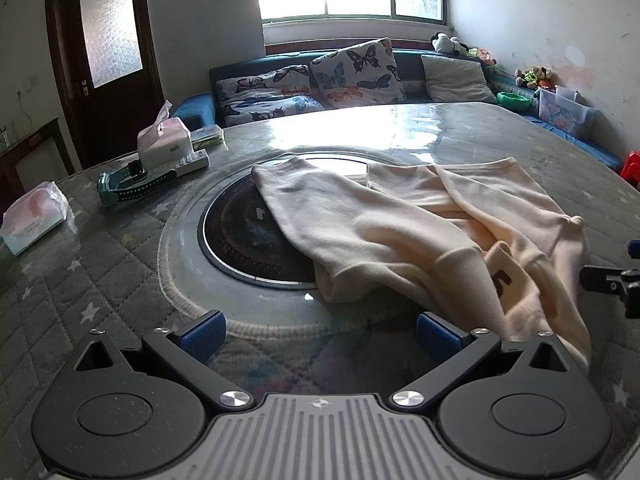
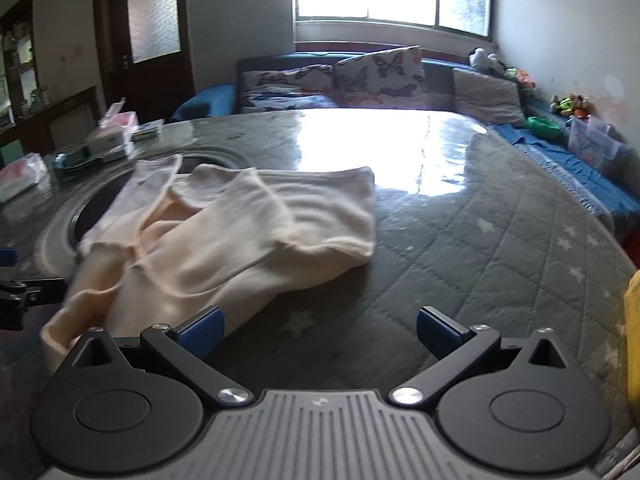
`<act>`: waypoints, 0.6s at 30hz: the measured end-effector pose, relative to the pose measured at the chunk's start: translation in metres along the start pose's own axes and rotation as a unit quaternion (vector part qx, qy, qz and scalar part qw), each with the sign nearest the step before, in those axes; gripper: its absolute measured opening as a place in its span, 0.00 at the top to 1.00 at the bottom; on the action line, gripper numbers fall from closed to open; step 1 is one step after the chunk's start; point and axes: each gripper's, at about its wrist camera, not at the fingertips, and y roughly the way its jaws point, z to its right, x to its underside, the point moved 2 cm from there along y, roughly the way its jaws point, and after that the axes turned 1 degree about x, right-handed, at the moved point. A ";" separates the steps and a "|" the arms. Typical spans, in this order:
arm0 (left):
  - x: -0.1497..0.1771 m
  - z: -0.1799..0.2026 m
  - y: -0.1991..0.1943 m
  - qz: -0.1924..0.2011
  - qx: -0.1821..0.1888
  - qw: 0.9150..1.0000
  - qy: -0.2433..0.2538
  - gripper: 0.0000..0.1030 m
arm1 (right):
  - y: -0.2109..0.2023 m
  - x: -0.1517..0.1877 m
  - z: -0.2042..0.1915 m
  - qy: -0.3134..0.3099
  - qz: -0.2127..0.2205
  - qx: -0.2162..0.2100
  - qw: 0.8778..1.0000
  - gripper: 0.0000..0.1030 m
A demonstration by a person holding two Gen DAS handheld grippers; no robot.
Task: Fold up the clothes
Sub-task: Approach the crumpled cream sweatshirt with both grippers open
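A cream garment lies crumpled on the table, partly over the round dark hob. In the right wrist view the same cream garment spreads to the left and ahead. My left gripper is open, just short of the garment's near edge, nothing between its blue pads. My right gripper is open too, its left pad beside the cloth's near hem. The right gripper's tip shows at the right edge of the left wrist view, and the left gripper's tip shows at the left edge of the right wrist view.
A quilted grey star-pattern cover under clear plastic tops the table. The round hob sits in the middle. Two tissue packs, a remote and a teal object lie at the left. A sofa with pillows stands behind.
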 end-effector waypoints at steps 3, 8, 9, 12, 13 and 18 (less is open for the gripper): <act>0.004 0.000 -0.006 0.000 -0.001 1.000 -0.001 0.00 | -0.007 0.005 -0.010 -0.005 -0.005 -0.011 1.000 0.00; 0.012 0.004 -0.018 0.005 -0.001 1.000 0.001 0.00 | -0.018 0.011 -0.019 -0.005 -0.004 -0.021 1.000 0.00; 0.013 0.005 -0.020 0.005 -0.001 1.000 0.003 0.00 | -0.020 0.012 -0.020 -0.007 -0.005 -0.022 1.000 0.00; 0.018 0.008 -0.023 0.003 -0.004 1.000 0.007 0.00 | -0.027 0.015 -0.021 -0.004 -0.005 -0.027 1.000 0.00; 0.019 0.008 -0.025 0.003 -0.004 1.000 0.008 0.00 | -0.029 0.015 -0.021 -0.003 -0.005 -0.031 1.000 0.00; 0.017 0.010 -0.033 0.006 -0.009 1.000 0.010 0.00 | -0.035 0.016 -0.028 -0.013 -0.004 -0.038 0.999 0.00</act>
